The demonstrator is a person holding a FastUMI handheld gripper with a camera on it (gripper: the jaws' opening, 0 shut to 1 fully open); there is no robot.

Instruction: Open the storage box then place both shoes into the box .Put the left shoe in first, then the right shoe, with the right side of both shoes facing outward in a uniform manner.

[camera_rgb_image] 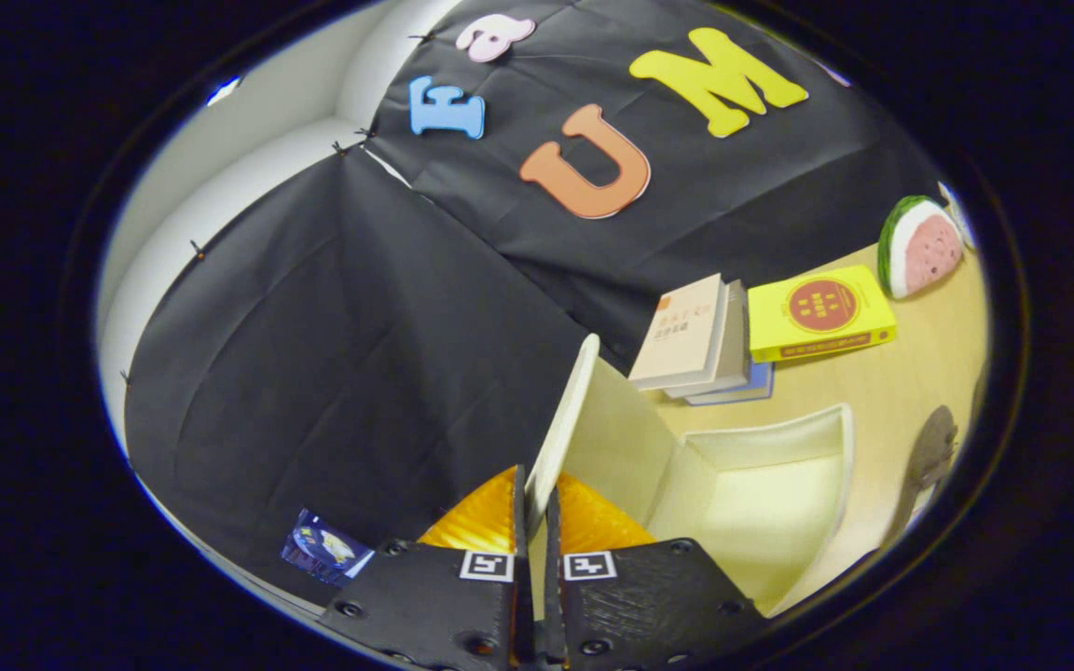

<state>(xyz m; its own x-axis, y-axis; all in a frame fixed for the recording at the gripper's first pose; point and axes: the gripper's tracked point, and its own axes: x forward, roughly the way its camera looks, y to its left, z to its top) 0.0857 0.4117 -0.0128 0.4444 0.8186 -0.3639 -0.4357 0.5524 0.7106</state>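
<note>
My gripper (537, 522) pinches the storage box's lid (563, 419) by its thin near edge; it seems light, stiff, slippery.

box (761, 485) interior open & free; raised lid (567, 419) pinched in gripper (537, 559), books (723, 340) block far side.

The tool (537, 522) pinches the raised lid (563, 419) of the open storage box (779, 485), near stacked books (695, 335).
</note>
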